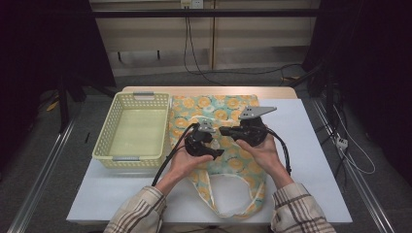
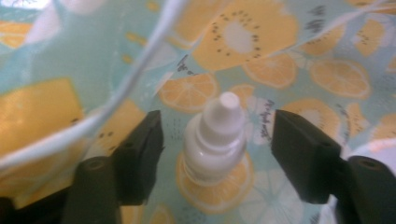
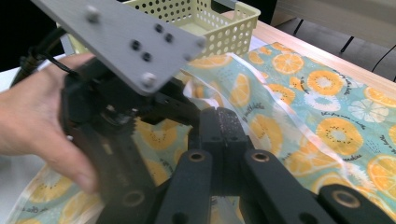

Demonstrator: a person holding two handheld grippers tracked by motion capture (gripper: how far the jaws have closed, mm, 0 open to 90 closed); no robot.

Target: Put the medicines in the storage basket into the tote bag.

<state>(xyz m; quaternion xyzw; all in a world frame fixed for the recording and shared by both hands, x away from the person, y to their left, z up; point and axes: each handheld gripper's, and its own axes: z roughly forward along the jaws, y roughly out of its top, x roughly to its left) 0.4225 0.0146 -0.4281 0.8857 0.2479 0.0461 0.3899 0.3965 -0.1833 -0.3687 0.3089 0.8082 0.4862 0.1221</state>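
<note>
A tote bag printed with orange and kiwi slices lies flat on the white table, handles toward the person. My left gripper reaches into its mouth. In the left gripper view a small white dropper bottle stands on the fabric between the jaws of my left gripper, which is open with a gap on each side of the bottle. My right gripper is shut on the bag's white-hemmed edge and holds it up beside the left gripper's body.
A pale yellow perforated basket sits left of the bag with nothing visible in it. Bare white table lies to the right of the bag. Black cables trail from both grippers toward the person. Floor and dark frames surround the table.
</note>
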